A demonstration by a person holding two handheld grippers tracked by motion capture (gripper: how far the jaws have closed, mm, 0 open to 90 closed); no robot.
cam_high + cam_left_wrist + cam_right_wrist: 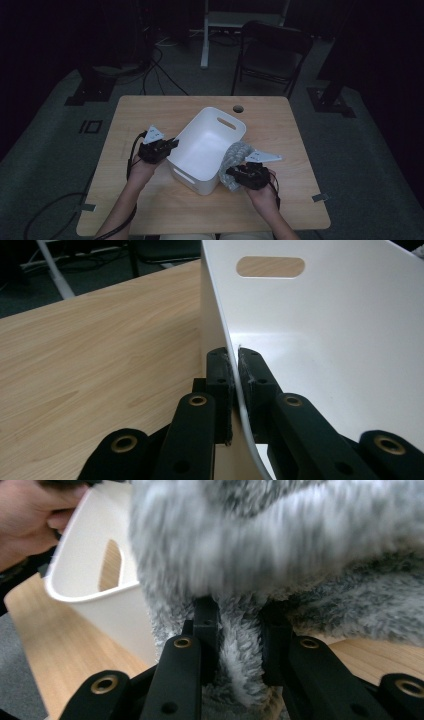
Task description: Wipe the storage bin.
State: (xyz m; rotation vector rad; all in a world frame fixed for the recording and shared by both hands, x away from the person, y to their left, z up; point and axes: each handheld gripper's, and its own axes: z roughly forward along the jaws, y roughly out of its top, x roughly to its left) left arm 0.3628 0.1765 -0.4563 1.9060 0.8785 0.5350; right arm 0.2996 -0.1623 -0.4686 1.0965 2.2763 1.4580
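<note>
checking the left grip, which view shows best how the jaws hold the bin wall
The left gripper view: the left gripper pinches the white bin wall between its jaws. The high view shows it small at the rim; the right gripper view shows the bin's handle end.

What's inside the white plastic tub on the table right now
The white plastic tub looks empty in the high view: bare white floor and walls. The grey fluffy fabric is outside, against its right wall. The near inside wall is hidden.
</note>
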